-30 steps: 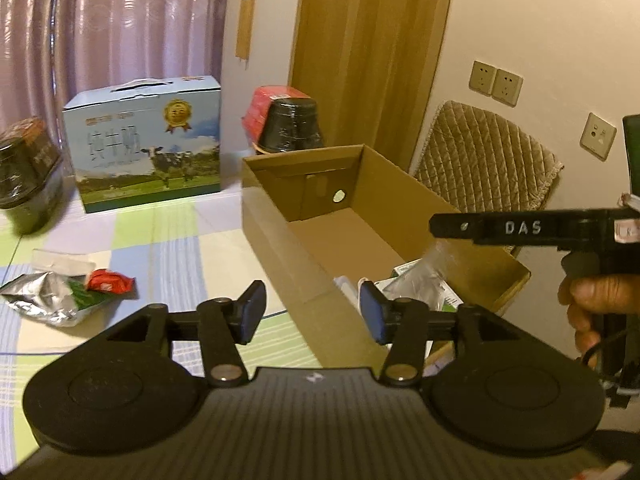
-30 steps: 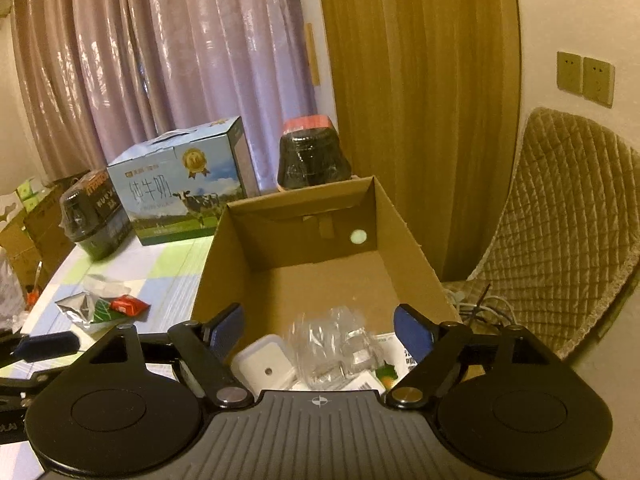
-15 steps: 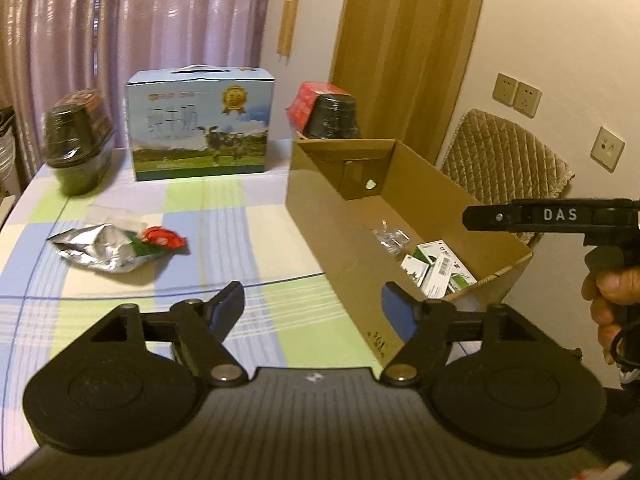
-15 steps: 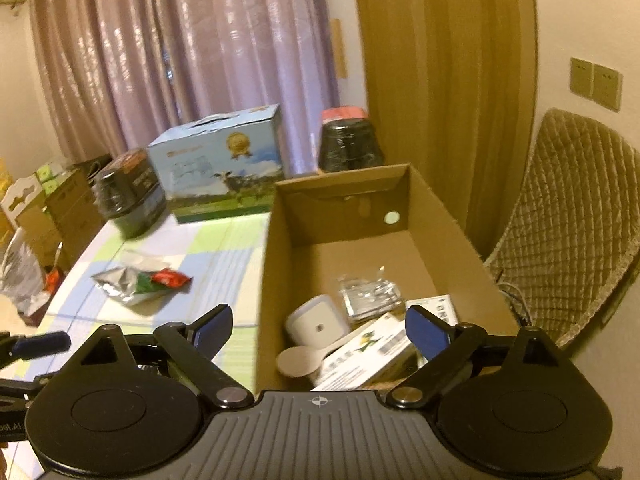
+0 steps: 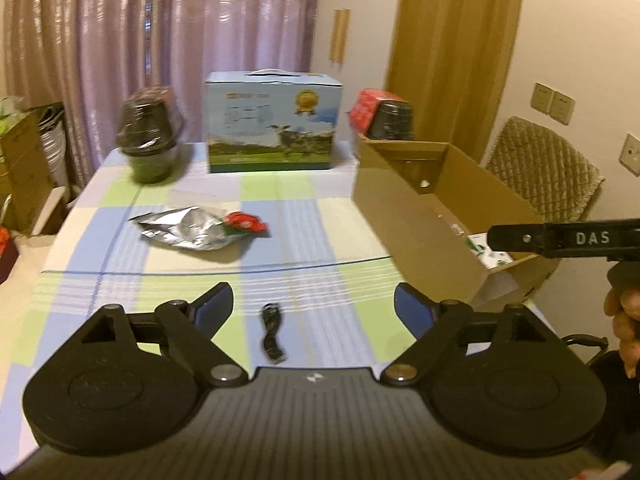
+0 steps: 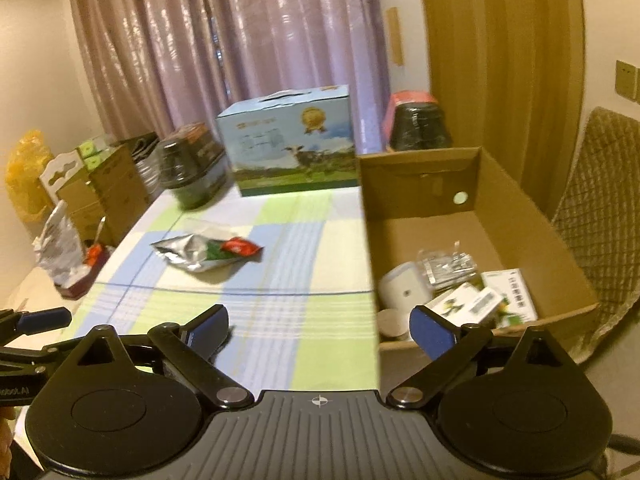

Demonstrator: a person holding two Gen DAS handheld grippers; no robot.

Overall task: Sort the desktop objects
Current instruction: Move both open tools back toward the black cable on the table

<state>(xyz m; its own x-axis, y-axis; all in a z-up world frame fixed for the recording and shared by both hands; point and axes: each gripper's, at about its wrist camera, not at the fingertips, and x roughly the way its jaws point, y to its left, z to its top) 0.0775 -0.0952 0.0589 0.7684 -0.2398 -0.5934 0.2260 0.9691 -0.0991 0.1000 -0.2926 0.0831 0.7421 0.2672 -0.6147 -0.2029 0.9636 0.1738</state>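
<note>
Checkered tablecloth [image 5: 316, 232] in pale blue and green covers the table, pink curtains behind. Both grippers hover over the near edge, left gripper [image 5: 313, 306] and right gripper [image 6: 318, 326] each spread wide, holding nothing. Small black cable [image 5: 272, 336] lies right between the left one's fingers. Silver foil pouch [image 5: 184, 232] sits mid-table touching a red packet [image 5: 244, 222]. Cardboard box [image 6: 532, 216] on the right holds a white container [image 6: 404, 290] and cartons.
</note>
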